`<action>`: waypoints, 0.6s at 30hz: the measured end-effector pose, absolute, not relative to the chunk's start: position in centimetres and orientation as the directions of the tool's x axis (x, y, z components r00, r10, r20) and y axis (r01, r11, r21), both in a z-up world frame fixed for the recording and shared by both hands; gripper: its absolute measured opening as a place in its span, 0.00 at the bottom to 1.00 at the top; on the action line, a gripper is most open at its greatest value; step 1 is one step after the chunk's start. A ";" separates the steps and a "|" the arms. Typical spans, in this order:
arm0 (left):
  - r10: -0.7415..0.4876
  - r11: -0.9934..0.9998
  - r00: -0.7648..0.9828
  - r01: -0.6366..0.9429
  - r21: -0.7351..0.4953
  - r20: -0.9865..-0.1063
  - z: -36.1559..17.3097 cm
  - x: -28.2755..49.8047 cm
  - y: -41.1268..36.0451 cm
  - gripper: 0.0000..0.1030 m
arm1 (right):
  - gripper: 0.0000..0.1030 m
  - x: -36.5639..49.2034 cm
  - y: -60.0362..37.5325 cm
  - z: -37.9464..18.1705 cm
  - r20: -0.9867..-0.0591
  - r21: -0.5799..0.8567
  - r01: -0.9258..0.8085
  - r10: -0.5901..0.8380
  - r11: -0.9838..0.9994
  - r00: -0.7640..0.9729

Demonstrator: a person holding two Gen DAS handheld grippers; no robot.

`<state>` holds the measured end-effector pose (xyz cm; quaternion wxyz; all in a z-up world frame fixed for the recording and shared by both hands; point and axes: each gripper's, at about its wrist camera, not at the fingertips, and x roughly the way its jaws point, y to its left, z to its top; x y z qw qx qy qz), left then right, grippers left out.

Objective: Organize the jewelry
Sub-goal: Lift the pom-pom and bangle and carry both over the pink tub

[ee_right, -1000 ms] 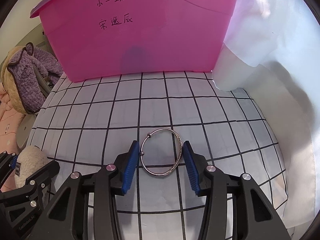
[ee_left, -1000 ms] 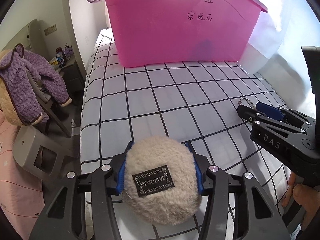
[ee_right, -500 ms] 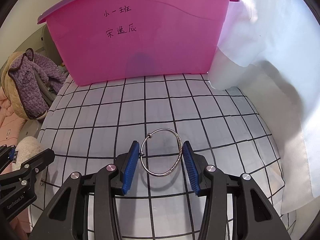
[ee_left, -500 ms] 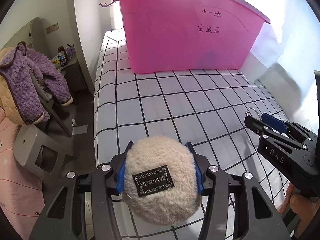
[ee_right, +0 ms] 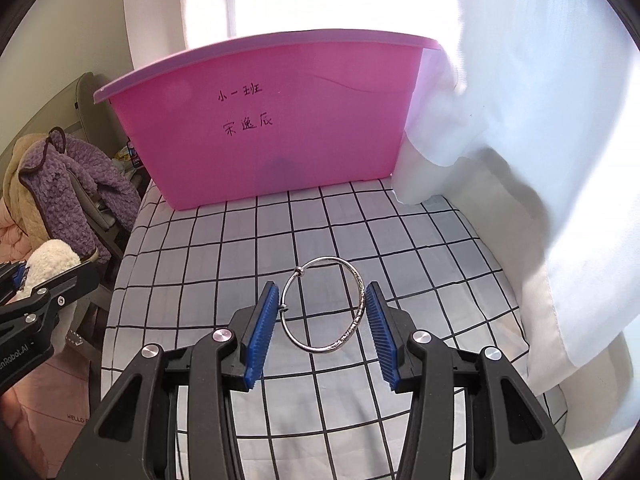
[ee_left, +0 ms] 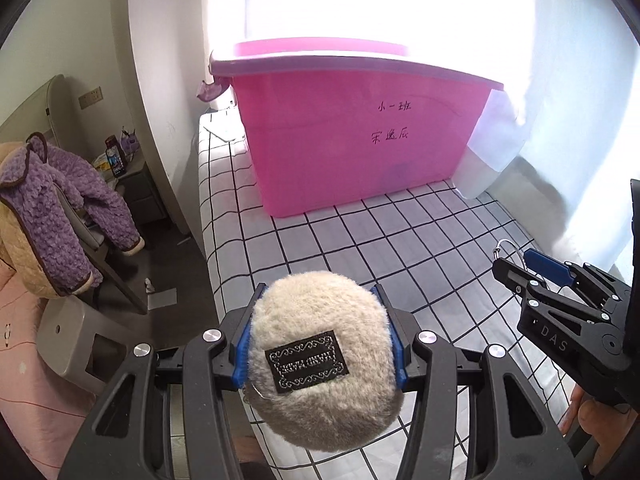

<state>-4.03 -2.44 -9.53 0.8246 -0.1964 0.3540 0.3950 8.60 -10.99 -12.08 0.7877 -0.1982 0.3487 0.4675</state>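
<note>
Bangle (ee_right: 325, 309) upright between right gripper (ee_right: 322, 332) fingers (ee_right: 262, 330), clasp upward-left

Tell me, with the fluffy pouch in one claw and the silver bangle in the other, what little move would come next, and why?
Probably bring the two together: the left gripper is clamped on the fluffy pouch, the right gripper on the silver bangle, both held above the checked bedsheet. No opening in the pouch shows yet, so it may need turning first.
</note>
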 end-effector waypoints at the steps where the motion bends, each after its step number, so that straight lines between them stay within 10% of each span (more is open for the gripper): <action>1: 0.514 0.614 0.441 -0.788 -0.043 -0.735 -9.0 -4.1 -2.4 0.48 | 0.42 8.5 -11.2 -11.6 -0.731 0.017 -0.872 0.602 0.489 0.323; 18: 0.531 0.708 0.542 -0.706 -0.010 -0.651 0.1 -3.7 -1.8 0.48 | 0.42 7.7 -13.0 -3.0 -0.648 0.062 -0.856 0.673 0.513 0.357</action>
